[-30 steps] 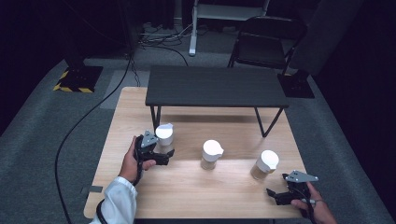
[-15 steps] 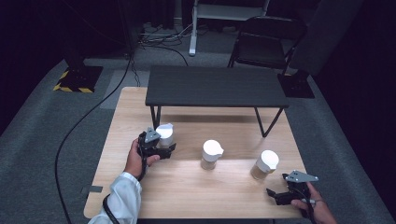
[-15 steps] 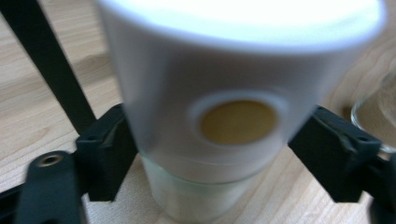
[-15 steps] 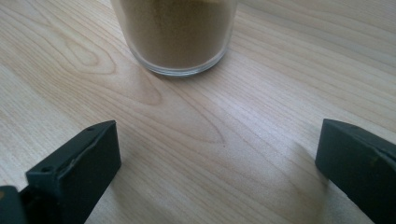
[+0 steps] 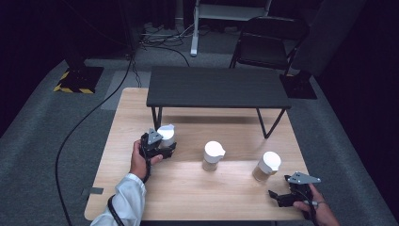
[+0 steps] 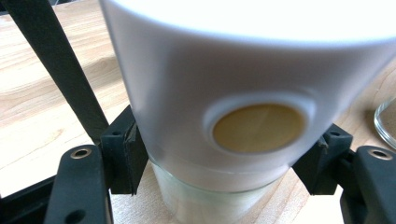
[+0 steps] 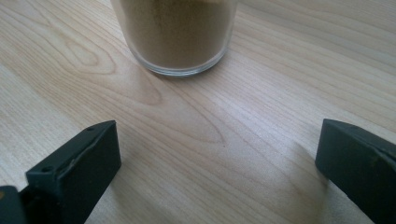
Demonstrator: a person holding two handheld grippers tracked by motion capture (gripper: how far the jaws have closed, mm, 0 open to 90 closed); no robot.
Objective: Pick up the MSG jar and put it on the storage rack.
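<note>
Currently the left gripper (image 5: 159, 145) has just been closing its jaws, and they now clamp the left jar (image 6: 243, 116) low on its white lid, where it meets the glass, at the left of the bench (image 5: 188, 197) beside the small black table (image 5: 217, 87). Risk: a grip on the lid could pull it loose or tip the jar on lifting. The right gripper (image 5: 288, 197) rests with jaws wide apart, short of the brown-filled jar (image 7: 175, 32).

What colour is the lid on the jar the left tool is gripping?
White, with a round tan spot on the lid. The left gripper view shows it best.
</note>
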